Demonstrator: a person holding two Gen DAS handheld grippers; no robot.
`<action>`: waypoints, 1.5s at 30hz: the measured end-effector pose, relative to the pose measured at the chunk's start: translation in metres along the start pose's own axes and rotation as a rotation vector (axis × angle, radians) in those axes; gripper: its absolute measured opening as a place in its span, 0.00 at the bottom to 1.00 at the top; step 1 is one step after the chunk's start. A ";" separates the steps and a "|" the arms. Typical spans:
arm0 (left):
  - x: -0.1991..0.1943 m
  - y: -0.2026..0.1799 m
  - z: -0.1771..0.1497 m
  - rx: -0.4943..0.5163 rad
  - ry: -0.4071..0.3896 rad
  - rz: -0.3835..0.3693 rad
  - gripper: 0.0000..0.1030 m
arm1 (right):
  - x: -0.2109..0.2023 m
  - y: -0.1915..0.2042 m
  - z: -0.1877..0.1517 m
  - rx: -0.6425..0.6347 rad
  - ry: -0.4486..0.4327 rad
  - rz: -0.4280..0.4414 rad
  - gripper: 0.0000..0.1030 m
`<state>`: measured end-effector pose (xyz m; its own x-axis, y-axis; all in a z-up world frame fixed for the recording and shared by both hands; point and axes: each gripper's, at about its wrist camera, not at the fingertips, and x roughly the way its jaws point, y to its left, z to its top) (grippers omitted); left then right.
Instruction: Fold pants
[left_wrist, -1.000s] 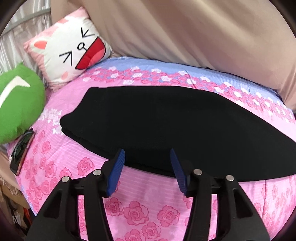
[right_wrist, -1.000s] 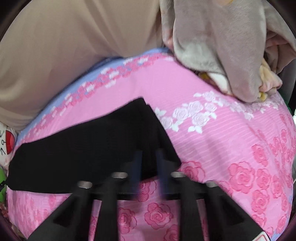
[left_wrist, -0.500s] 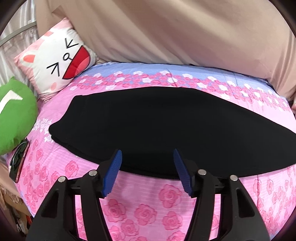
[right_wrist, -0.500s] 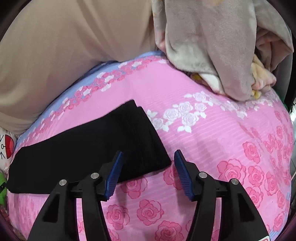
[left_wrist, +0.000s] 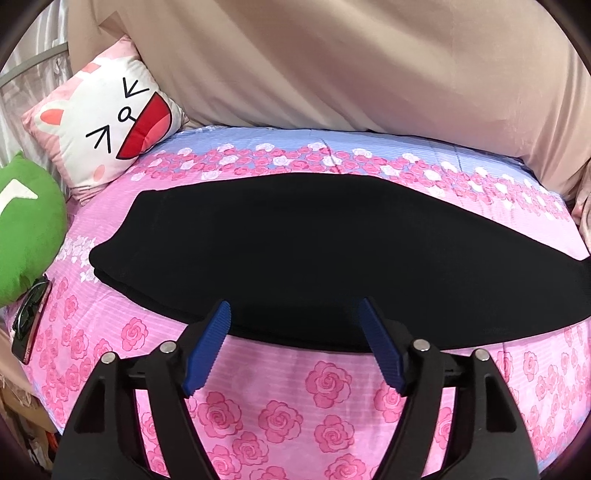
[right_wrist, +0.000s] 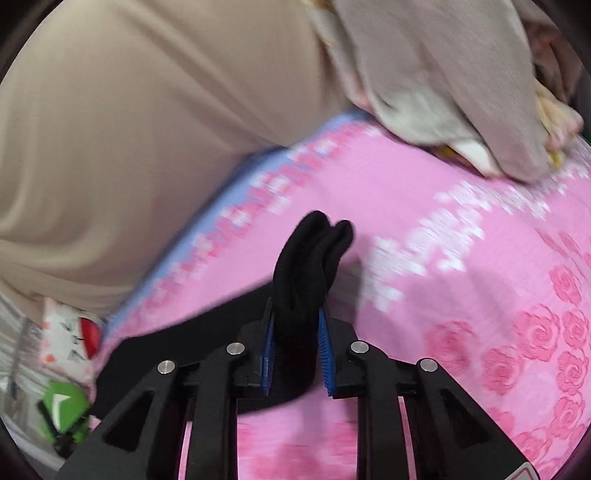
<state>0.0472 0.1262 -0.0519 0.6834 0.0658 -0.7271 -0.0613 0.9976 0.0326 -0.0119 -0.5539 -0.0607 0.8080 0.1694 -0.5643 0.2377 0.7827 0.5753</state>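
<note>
Pants (left_wrist: 280, 254): one long black strip across the middle of the left wrist frame, long axis left to right on the pink rose sheet (left_wrist: 332, 391). Right end bunched and clamped in the right gripper (right_wrist: 295, 328), lifted off the sheet, shown only in the right wrist view. Left gripper (left_wrist: 295, 343) low centre, fingers wide apart, just short of the near hem. Cat pillow (left_wrist: 110, 122) upper left.
</note>
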 end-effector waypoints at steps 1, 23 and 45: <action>0.000 0.003 0.000 -0.004 -0.004 -0.002 0.72 | -0.007 0.020 0.006 -0.024 -0.018 0.033 0.19; -0.011 0.093 -0.016 -0.076 -0.052 -0.011 0.76 | 0.066 0.421 -0.034 -0.628 0.066 0.285 0.18; 0.006 0.117 -0.029 -0.092 -0.024 -0.036 0.76 | 0.235 0.452 -0.238 -0.732 0.528 0.289 0.19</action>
<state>0.0233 0.2426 -0.0721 0.7034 0.0319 -0.7101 -0.1027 0.9931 -0.0572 0.1572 -0.0180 -0.0739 0.3915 0.5244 -0.7561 -0.4756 0.8188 0.3216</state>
